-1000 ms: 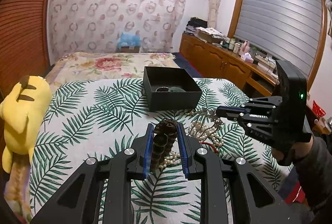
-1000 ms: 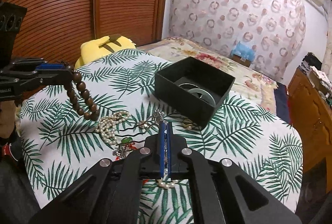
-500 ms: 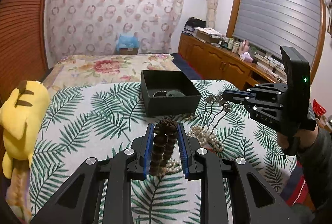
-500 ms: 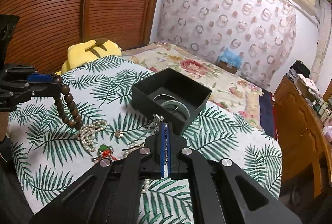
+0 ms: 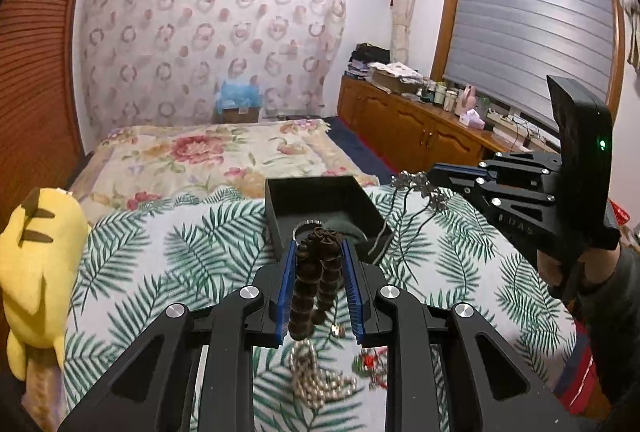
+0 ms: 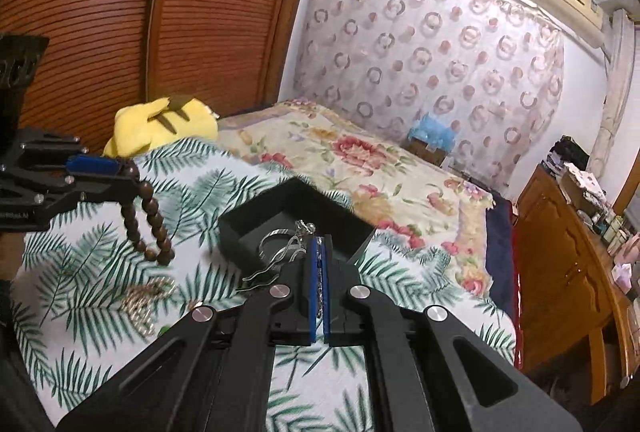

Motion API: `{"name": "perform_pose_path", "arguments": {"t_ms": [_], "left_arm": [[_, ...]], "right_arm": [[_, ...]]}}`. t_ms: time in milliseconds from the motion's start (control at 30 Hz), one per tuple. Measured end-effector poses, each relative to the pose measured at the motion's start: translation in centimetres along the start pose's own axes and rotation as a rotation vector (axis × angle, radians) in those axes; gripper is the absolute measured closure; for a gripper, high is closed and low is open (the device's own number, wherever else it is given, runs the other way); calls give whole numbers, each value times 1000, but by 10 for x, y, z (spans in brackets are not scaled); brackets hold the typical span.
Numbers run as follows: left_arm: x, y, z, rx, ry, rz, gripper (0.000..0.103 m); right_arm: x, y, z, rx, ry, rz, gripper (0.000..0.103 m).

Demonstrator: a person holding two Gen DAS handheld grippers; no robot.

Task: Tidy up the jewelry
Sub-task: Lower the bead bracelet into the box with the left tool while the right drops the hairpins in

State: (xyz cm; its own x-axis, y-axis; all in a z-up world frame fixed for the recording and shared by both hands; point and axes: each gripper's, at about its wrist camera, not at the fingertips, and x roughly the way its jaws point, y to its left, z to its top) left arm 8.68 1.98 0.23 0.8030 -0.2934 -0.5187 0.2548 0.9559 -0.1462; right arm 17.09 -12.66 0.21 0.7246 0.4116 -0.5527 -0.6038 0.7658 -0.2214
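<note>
My left gripper (image 5: 319, 246) is shut on a brown wooden bead bracelet (image 5: 316, 272), which hangs as a loop (image 6: 148, 220) above the palm-leaf cloth. Its tips sit just in front of the open black box (image 5: 280, 220). My right gripper (image 6: 318, 244) is shut on a silver necklace (image 6: 286, 254); the ornate part and thin chain dangle (image 5: 416, 185) over the box's right rim. The box (image 6: 240, 232) holds a metal bangle (image 6: 276, 236) and a dark green one. A pearl strand (image 5: 316, 384) and a red-green piece (image 5: 368, 360) lie on the cloth below my left gripper.
A yellow plush toy (image 5: 36, 264) rests at the cloth's left edge. Behind the box stretches a floral bedspread (image 5: 208, 151). Wooden cabinets (image 5: 420, 127) with clutter line the right wall. A person's hand (image 5: 560, 268) grips the right tool.
Both grippers have risen and moved forward to the black box with their jewelry still held. The pearl strand on the cloth now lies under and behind the left gripper.
</note>
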Motion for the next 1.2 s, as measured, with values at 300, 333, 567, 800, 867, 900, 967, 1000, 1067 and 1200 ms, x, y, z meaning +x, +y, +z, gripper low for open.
{"name": "perform_pose_path", "arguments": {"t_ms": [300, 333, 567, 800, 867, 900, 967, 1000, 1067, 1200], "left_arm": [[23, 4, 34, 13, -15, 8, 82], [27, 4, 38, 14, -14, 9, 82], [57, 6, 54, 25, 6, 8, 82], [88, 9, 62, 27, 43, 3, 82], [97, 11, 64, 21, 55, 0, 82], [101, 11, 64, 20, 60, 0, 82], [108, 12, 63, 20, 72, 2, 82], [112, 13, 62, 20, 79, 4, 82], [116, 11, 62, 23, 88, 9, 82], [125, 11, 61, 26, 104, 16, 82]], "right_arm": [[50, -27, 15, 88, -8, 37, 101], [58, -27, 12, 91, 2, 45, 101], [90, -22, -8, 108, 55, 83, 100], [108, -29, -18, 143, 88, 123, 100], [113, -31, -18, 145, 90, 137, 99], [115, -32, -19, 146, 88, 144, 99], [116, -35, -18, 149, 83, 149, 99], [116, -37, -18, 150, 78, 153, 99], [113, -40, -18, 156, 69, 154, 99], [103, -43, -18, 165, 54, 149, 99]]}}
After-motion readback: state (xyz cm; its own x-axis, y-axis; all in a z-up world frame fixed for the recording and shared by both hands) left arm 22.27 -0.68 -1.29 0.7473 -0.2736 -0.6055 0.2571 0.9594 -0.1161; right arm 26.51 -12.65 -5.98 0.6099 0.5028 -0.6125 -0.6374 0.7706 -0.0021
